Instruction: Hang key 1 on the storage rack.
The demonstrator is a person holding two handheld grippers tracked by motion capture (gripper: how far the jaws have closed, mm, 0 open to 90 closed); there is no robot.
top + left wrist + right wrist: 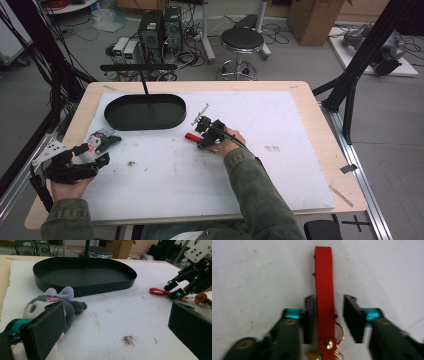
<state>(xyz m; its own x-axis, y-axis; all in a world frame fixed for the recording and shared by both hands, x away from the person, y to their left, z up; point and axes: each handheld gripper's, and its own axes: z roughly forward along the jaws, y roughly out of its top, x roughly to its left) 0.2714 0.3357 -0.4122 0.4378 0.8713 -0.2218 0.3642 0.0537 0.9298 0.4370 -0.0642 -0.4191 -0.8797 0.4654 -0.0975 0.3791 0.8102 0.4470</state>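
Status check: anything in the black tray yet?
Nothing done: the black tray holds nothing. In hand: right tongs straddle the red key strap, one pad touching, a gap at the other. Left: the plush toy lies by the open left tongs, unheld.

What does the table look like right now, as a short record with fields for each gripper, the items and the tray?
surface: white foam sheet on a wooden table
right gripper: jaws either side of the red strap keyring with gold rings; one pad touches, a gap remains at the other
left gripper: jaws wide apart, beside the grey and white plush toy with a lilac bow
tray: black oval metal tray, nothing inside, at the far left
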